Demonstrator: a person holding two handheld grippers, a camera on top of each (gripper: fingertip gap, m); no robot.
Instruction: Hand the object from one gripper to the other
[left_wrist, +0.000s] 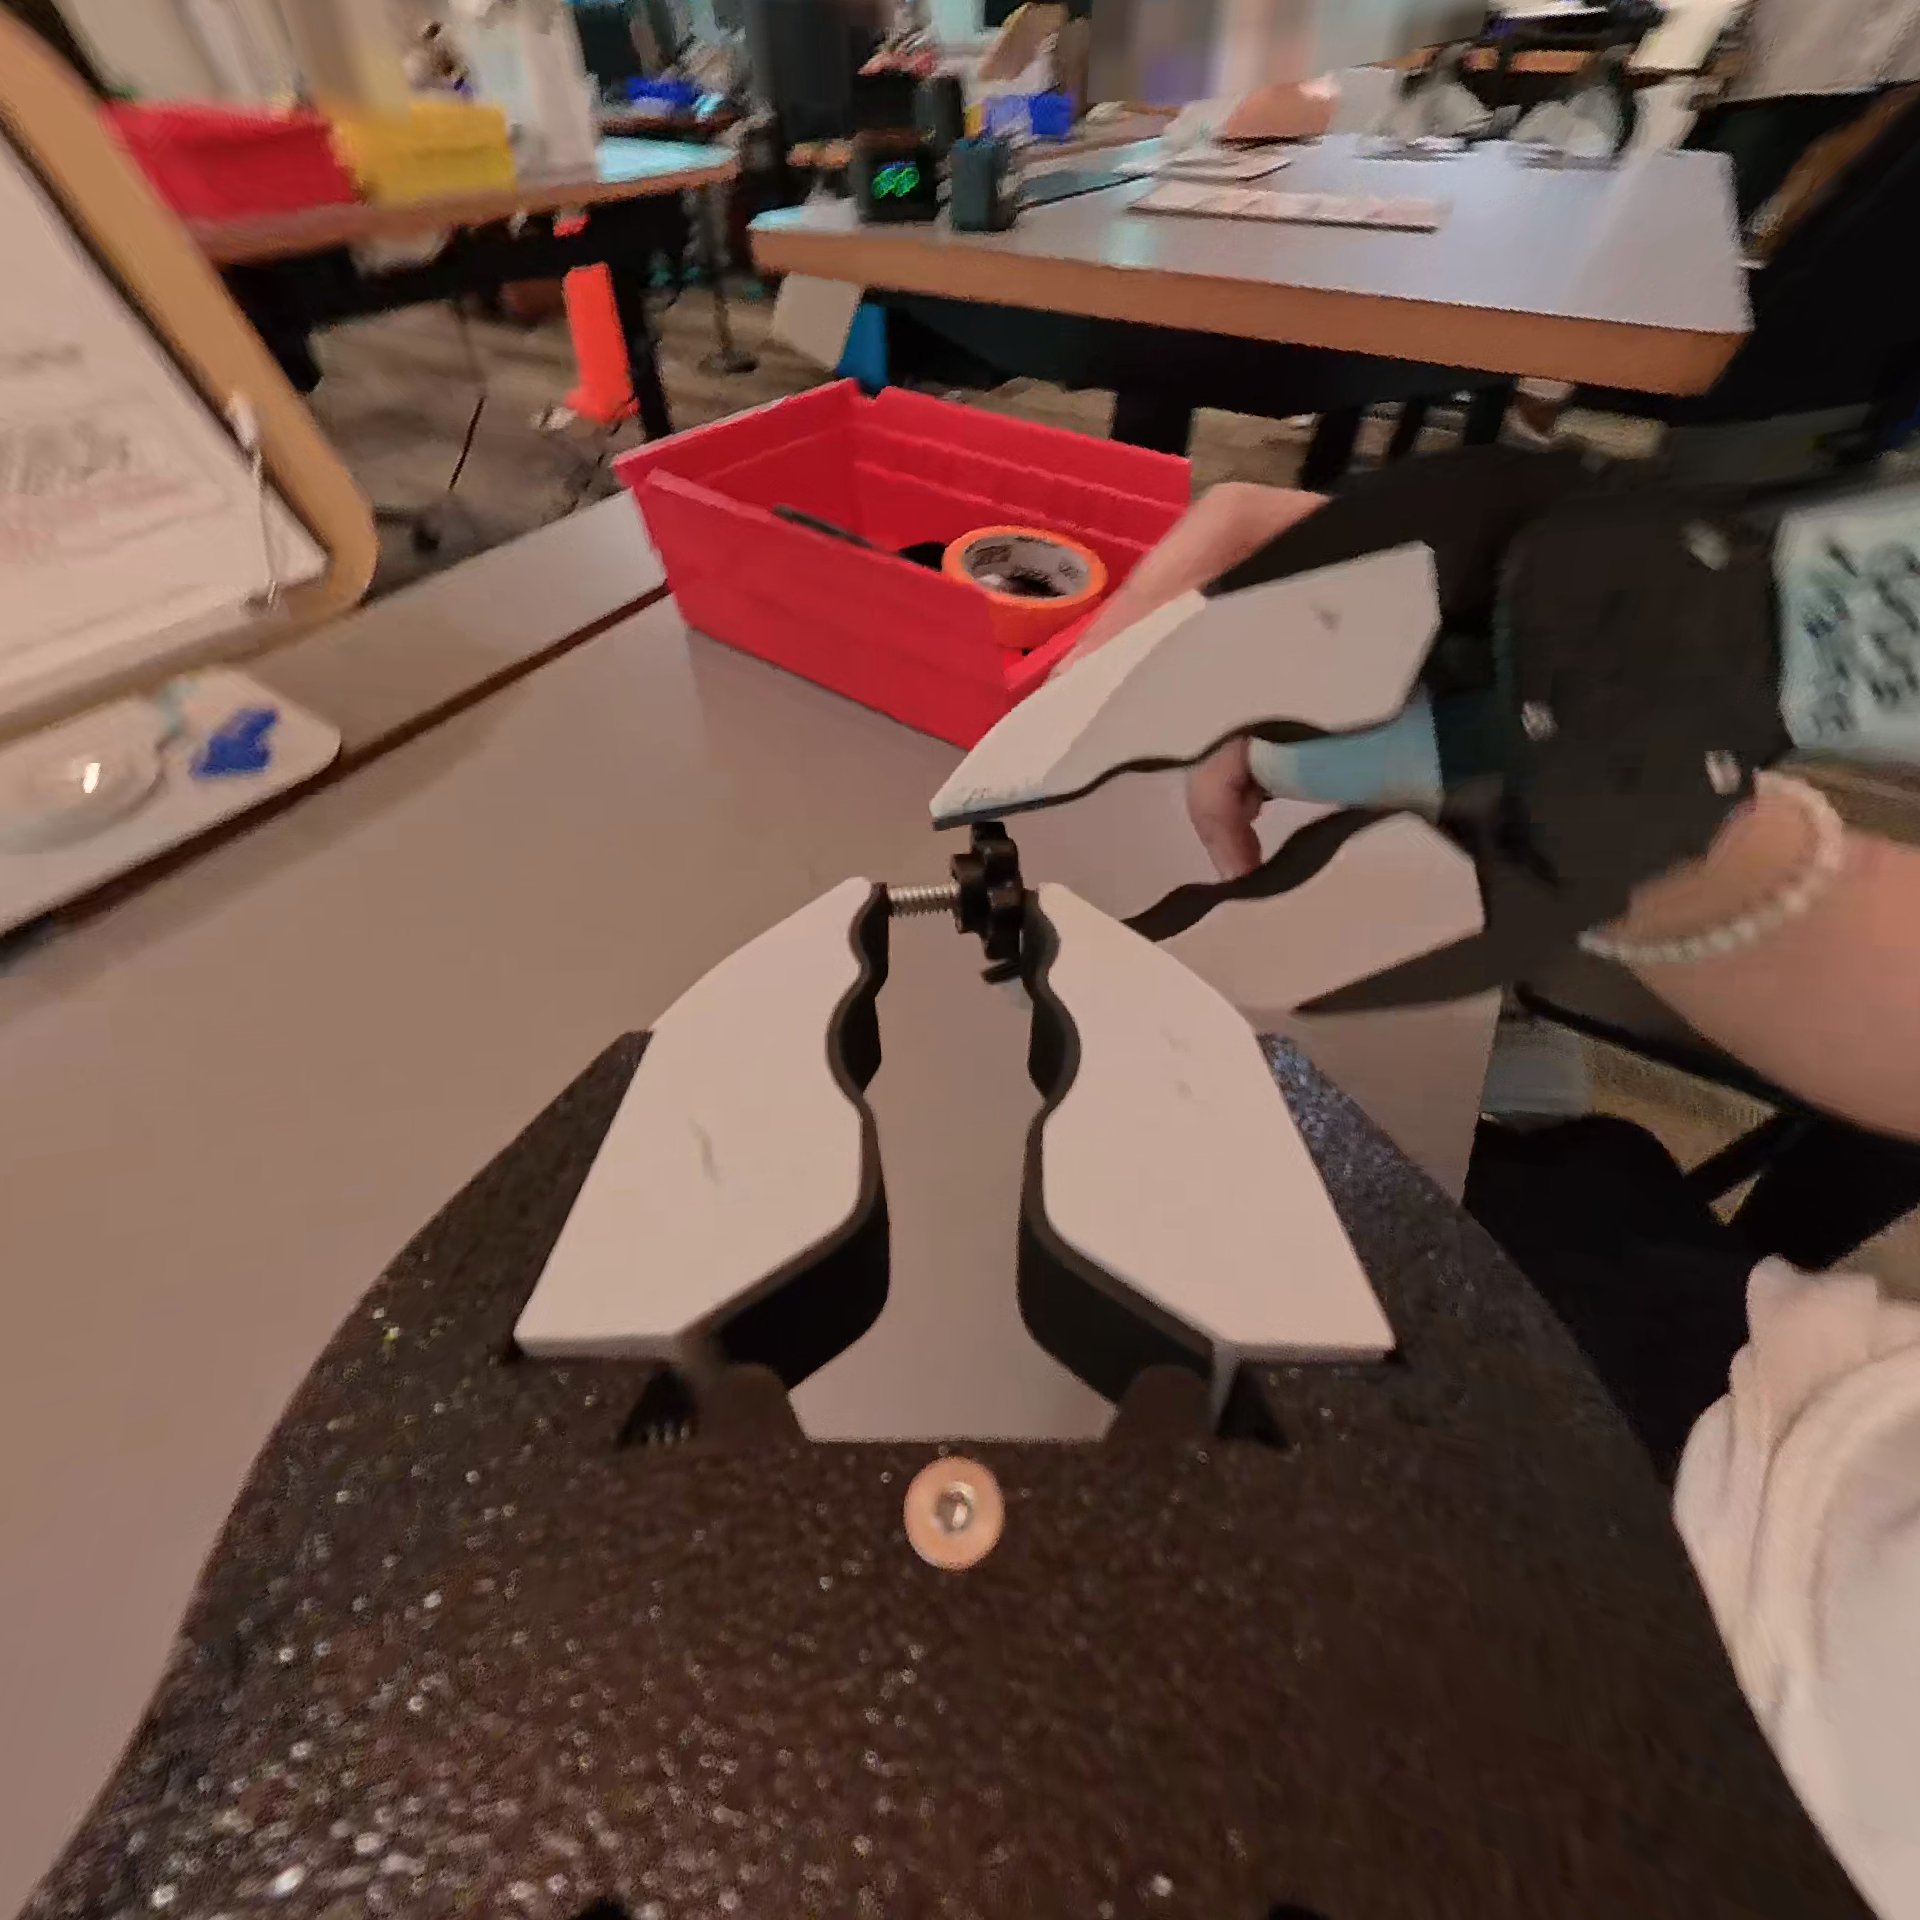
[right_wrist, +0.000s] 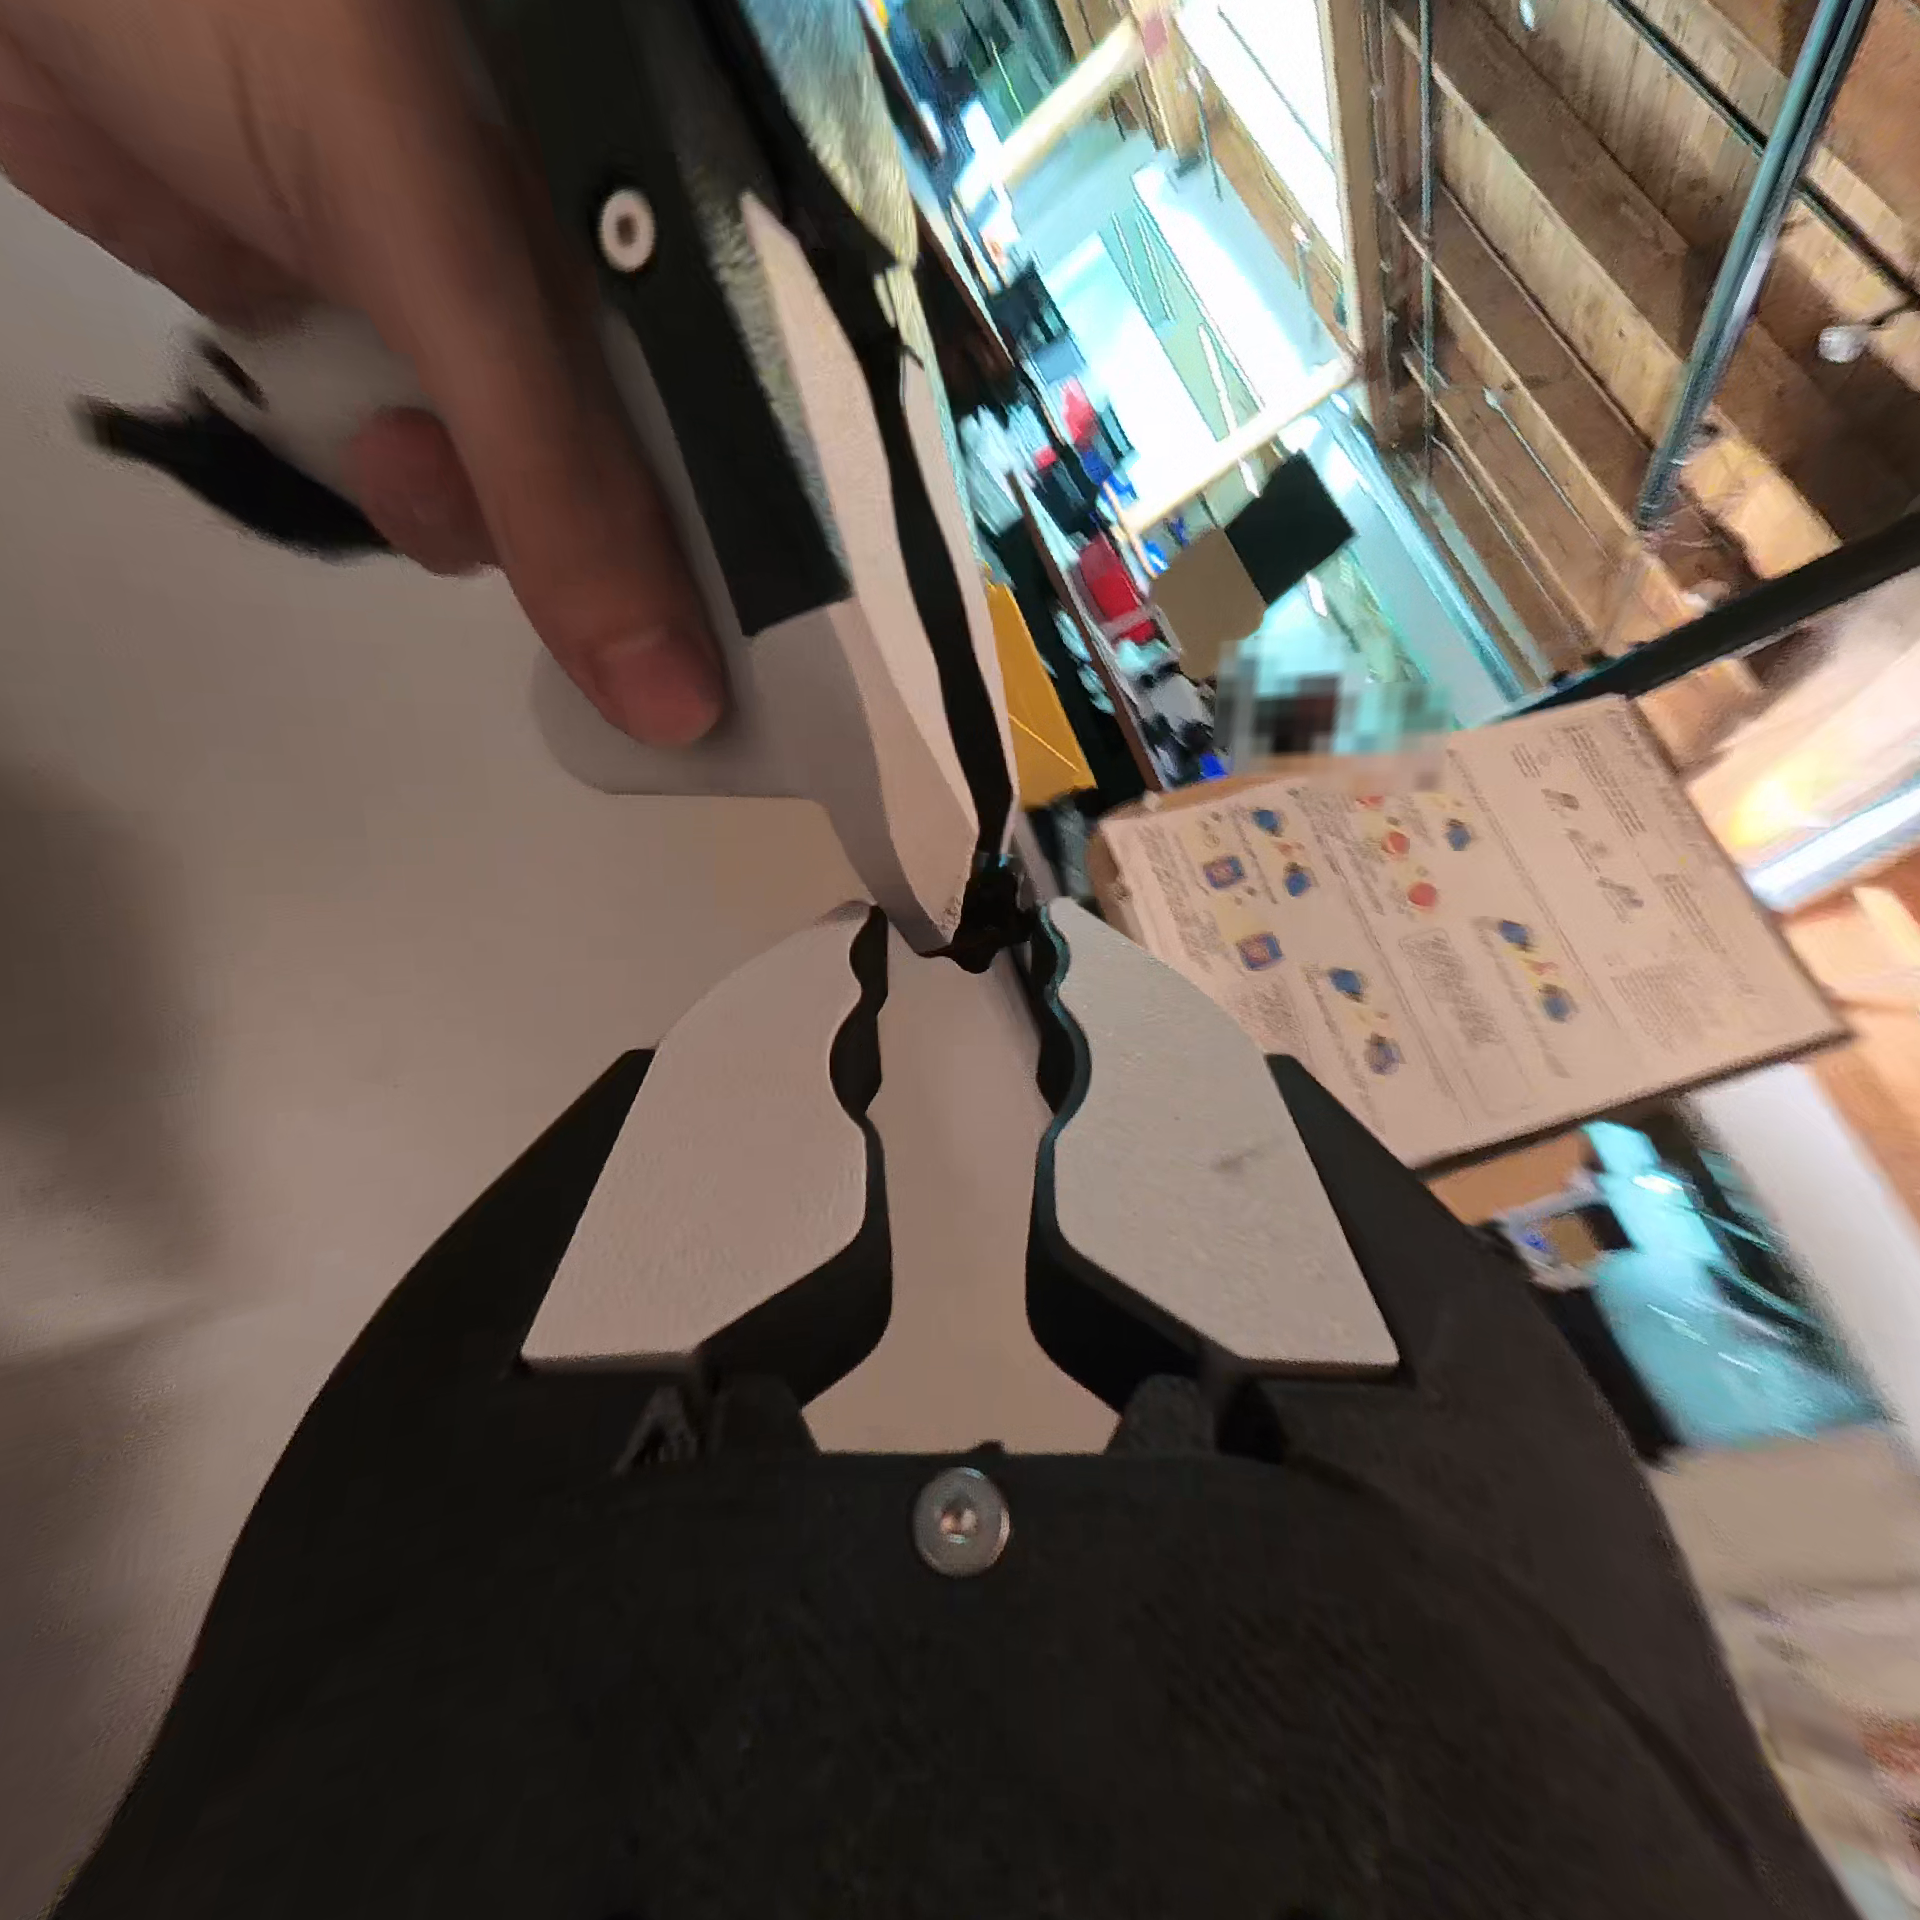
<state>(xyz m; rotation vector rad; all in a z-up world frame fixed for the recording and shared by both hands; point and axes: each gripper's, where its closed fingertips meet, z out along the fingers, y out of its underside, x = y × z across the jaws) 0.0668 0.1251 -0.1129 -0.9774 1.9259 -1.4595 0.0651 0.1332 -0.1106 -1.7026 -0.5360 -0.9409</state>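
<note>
The left gripper clamps a black knob screw crosswise between its fingertips, threaded end at 9 o'clock, above the grey bench. The right gripper reaches in from 3 o'clock, jaws parted around the knob, upper finger touching it. A red bin holding orange tape sits at 12 o'clock.

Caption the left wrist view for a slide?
Left tongs hold a black star-knob screw as right tongs approach, open.
</note>
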